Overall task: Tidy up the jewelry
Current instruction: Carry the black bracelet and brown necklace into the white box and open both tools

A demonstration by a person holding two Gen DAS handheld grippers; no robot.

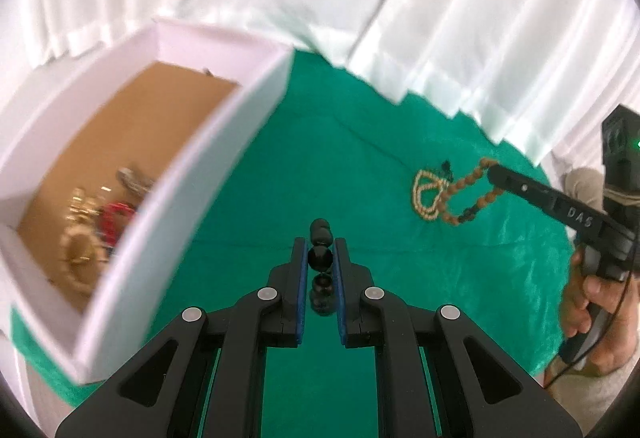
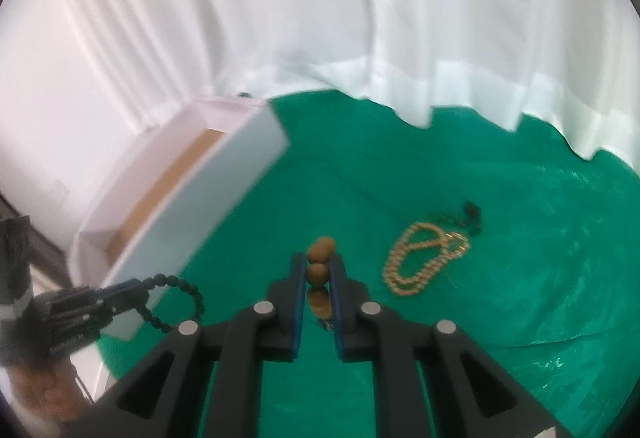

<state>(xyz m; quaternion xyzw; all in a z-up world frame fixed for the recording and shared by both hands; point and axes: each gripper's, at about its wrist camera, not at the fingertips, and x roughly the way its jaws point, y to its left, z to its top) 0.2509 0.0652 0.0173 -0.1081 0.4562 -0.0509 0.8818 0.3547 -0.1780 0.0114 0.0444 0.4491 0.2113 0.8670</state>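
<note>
Jewelry is in both my claws at once. My left gripper (image 1: 321, 258) is clenched on a black bead bracelet (image 1: 321, 262), the beads stacked between the blue pads; my right gripper (image 2: 319, 270) is clenched on a brown wooden-bead bracelet (image 2: 319, 258) the same way.

Taking the white box (image 1: 224, 141) as my landmark: the left claw hangs just off its long near wall, above the green cloth (image 1: 360, 177). The right claw is farther out from the box, with the gold bead chain (image 2: 424, 258) lying on the cloth beyond it, well apart from the box, and a small dark piece (image 2: 472, 213) just past the chain.

I judge this to be the carrying step: two bracelets lifted, neither yet dropped in. The next move calls for swinging each claw over the box wall and above the cardboard floor before letting go, low enough that the loops fall inside. The gold chain remains for afterwards.

Only the left wrist view looks down into the box, where blurred gold pieces and something red (image 1: 116, 215) sit at the near end of it. The right wrist view sees little more than the box's outer wall, but it alone shows the black bracelet as a full hanging loop (image 2: 176, 302); likewise the brown loop (image 1: 468, 193) is whole only in the left view.
</note>
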